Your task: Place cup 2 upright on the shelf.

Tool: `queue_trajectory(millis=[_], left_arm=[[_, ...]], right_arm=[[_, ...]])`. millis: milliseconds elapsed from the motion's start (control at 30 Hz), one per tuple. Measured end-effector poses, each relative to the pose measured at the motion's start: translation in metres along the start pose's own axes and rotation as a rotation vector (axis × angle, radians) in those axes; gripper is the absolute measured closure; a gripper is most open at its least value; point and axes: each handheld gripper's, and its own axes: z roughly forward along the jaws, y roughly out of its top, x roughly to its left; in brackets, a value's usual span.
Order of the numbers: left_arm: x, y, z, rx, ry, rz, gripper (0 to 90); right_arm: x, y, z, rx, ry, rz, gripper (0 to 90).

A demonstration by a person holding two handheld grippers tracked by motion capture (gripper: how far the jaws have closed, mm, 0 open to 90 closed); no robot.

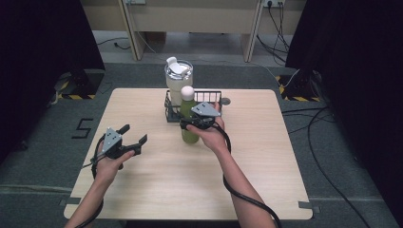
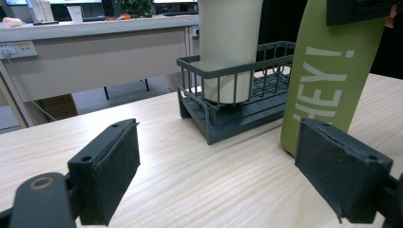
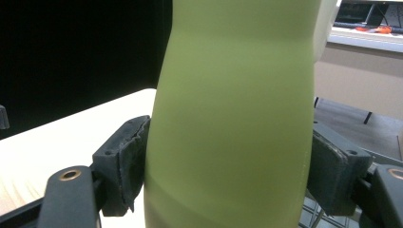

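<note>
Bottle in R grip, risk of tipping near the rack.
Near: left gripper [image 1: 134,134] hovered low over the table [image 1: 157,190] w/ jaws wide apart, holding nothing. Mid: right gripper [image 1: 192,121] had its jaws closed on the green bottle [image 1: 189,124], pads on both sides of the body; the bottle was upright, just in front of the rack [image 1: 215,95]. Far: tumbler [image 1: 178,78] stood in the rack. Smooth curved sides could slip in the pads; a swing could knock the rack or tumbler.

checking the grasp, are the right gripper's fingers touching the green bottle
Touching. The right gripper view shows the right gripper with both fingers pressed flush on the green bottle, no gap either side.
</note>
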Motion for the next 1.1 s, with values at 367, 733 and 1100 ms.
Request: queue_trajectory(millis=[367, 733, 1100], left_arm=[[0.0018, -0.0011, -0.001, 0.002, 0.002, -0.004, 14.4], [0.0026, -0.0021, -0.0015, 0.002, 0.005, -0.011, 14.4], [0.0031, -0.0026, -0.0015, 0.003, 0.007, -0.011, 14.4]], right_arm=[[0.0, -0.0011, 0.0011, -0.018, -0.006, 0.009, 25.4], [0.0004, -0.0006, 0.0022, -0.021, 0.0, 0.014, 25.7], [0.0019, 0.003, 0.0021, -0.023, 0.004, 0.007, 25.8]])
